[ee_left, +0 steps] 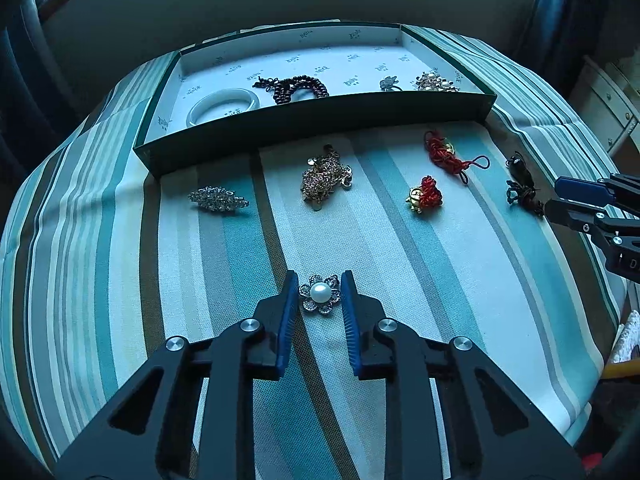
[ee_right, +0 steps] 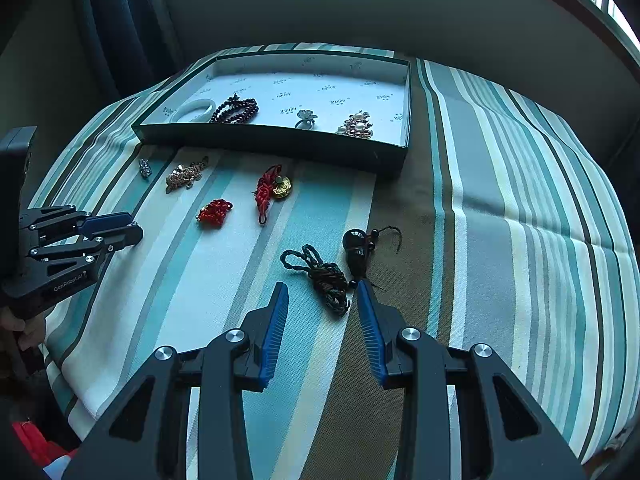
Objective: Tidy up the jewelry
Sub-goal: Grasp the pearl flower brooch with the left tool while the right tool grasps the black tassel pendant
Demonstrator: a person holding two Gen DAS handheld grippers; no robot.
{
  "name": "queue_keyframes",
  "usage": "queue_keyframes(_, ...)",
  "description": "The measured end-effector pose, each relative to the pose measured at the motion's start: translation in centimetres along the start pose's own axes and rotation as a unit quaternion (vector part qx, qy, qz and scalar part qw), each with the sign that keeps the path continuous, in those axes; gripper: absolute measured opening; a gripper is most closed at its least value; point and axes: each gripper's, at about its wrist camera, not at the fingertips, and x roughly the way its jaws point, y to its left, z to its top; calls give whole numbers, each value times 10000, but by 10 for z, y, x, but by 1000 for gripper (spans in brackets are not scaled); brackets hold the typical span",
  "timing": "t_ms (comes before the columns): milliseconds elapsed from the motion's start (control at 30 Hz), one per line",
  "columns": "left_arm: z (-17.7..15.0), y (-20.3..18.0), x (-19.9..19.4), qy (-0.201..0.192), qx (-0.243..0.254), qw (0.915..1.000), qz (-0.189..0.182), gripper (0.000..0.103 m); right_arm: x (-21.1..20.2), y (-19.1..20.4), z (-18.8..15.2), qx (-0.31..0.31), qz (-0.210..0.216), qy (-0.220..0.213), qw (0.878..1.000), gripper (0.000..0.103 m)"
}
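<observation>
My left tool (ee_left: 320,284) open, straddling pearl brooch (ee_left: 320,294), lower centre; right tool (ee_right: 322,294) open. Brooch small, rigid, likely slippery; pinch petal rim.

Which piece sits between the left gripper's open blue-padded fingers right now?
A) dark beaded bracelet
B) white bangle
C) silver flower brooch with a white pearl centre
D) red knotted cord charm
C: in the left wrist view the left gripper is open, its pads either side of the silver flower brooch with a white pearl centre, which lies on the striped tablecloth, not yet clamped.
</observation>
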Motion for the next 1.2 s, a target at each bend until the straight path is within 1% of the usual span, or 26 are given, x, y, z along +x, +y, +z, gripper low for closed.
queue_keyframes(100, -2, 2, -1, -15, -42, 10000, 69, 21, 0, 0, 0, 6, -2, -7, 10000, 37)
queue_keyframes(400, -7, 14, -13, -111, -135, 9987, 480, 21, 2, -1, 2, 35, -32, 13, 10000, 37)
queue_keyframes(600, -7, 22, -17, -148, -289, 9981, 531, 21, 10, 1, 2, 8, -35, 113, 9999, 37)
queue_keyframes(833, -6, 29, -20, -185, -389, 9975, 567, 21, 6, -14, 11, 237, -137, -39, 9996, 37)
queue_keyframes(1067, -5, 33, -19, -186, -379, 9970, 642, 21, 17, -12, 21, 152, -161, -5, 9998, 36)
queue_keyframes(1200, -4, 36, -19, -195, -389, 9965, 712, 21, 26, -11, 24, 77, -198, 72, 9997, 30)
